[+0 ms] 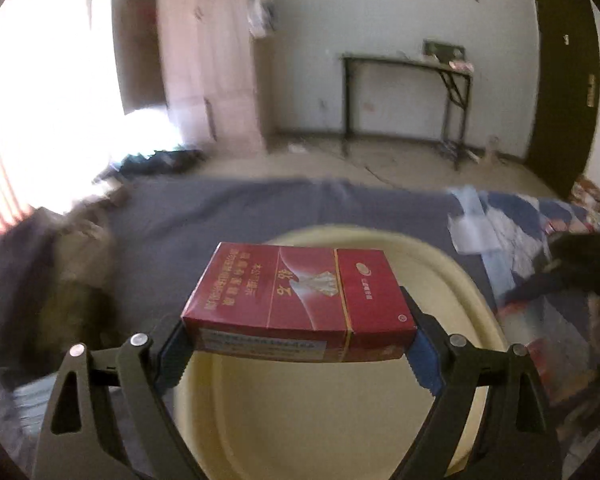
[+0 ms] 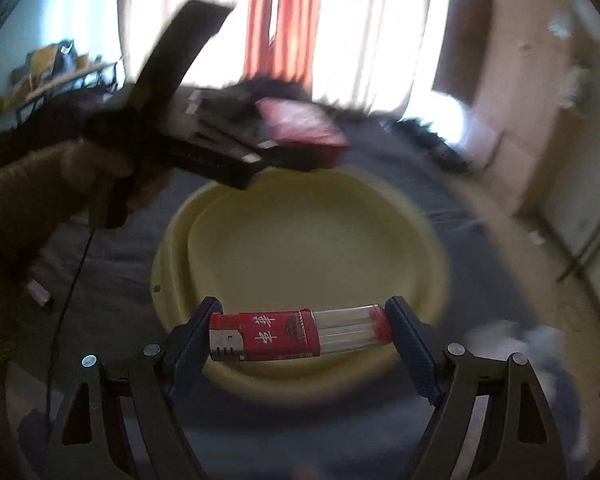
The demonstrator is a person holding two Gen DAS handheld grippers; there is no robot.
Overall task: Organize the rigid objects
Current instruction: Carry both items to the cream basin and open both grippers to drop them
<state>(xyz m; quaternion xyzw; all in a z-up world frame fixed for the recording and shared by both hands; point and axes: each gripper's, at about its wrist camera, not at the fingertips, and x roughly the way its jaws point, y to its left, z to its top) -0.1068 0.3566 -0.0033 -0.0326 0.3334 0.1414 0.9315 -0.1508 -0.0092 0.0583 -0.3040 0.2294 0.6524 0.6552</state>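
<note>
My left gripper [image 1: 298, 344] is shut on a red cigarette pack [image 1: 300, 300], holding it flat above a cream plastic basin [image 1: 320, 420] on the grey bed sheet. My right gripper [image 2: 300, 336] is shut on a red and clear lighter [image 2: 300, 336], held crosswise over the near rim of the same basin [image 2: 300, 248]. In the right wrist view the left gripper [image 2: 260, 152] with the cigarette pack [image 2: 304, 128] hovers over the basin's far rim, blurred. The basin's inside shows nothing in it.
The grey sheet [image 1: 220, 208] covers the bed. A dark bundle of clothes [image 1: 40, 288] lies at the left, a patterned blue quilt [image 1: 540, 240] at the right. A wardrobe [image 1: 208, 60] and a black folding table [image 1: 408, 96] stand by the far wall.
</note>
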